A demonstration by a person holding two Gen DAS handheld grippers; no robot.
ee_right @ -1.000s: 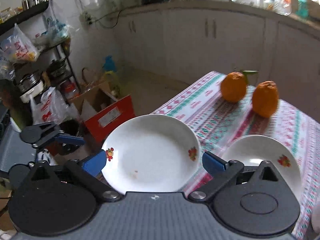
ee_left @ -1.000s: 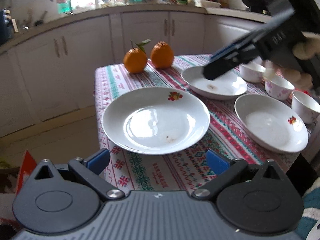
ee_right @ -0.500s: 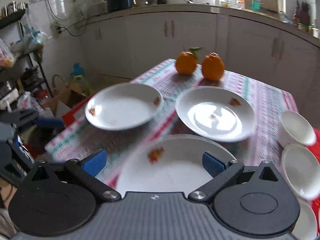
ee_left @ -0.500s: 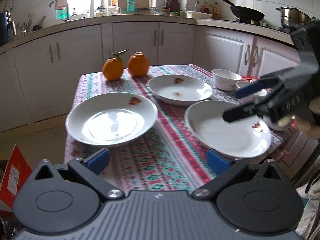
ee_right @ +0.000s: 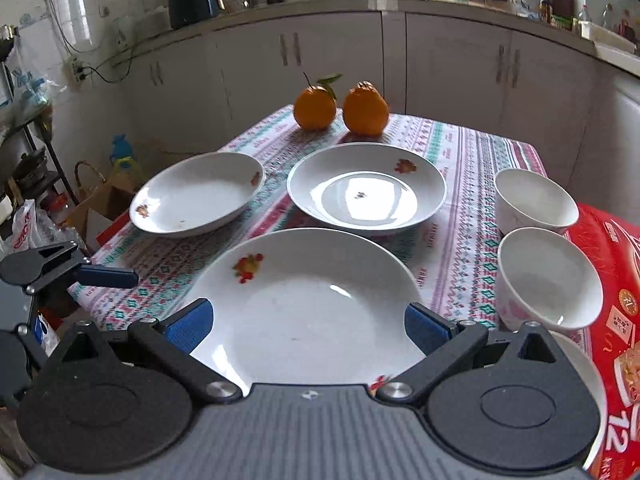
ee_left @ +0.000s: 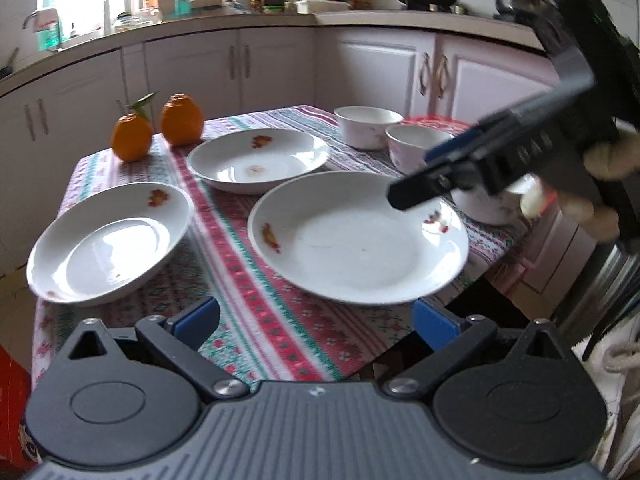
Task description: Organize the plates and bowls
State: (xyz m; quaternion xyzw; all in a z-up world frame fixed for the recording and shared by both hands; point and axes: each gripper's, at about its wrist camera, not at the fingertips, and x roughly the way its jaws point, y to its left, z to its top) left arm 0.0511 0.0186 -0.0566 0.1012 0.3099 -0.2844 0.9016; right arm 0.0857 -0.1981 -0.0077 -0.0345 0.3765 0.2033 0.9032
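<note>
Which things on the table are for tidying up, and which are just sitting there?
For the job:
- near plate
- left plate
- far plate
- far bowl
- near bowl
- a third bowl, mostly hidden

Just lying about:
- two oranges
- red box
- patterned tablecloth

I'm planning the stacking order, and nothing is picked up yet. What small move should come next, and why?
Probably lower the right gripper onto the near plate rim: it is open, empty and straddles that plate, the closest of three unstacked ones.
</note>
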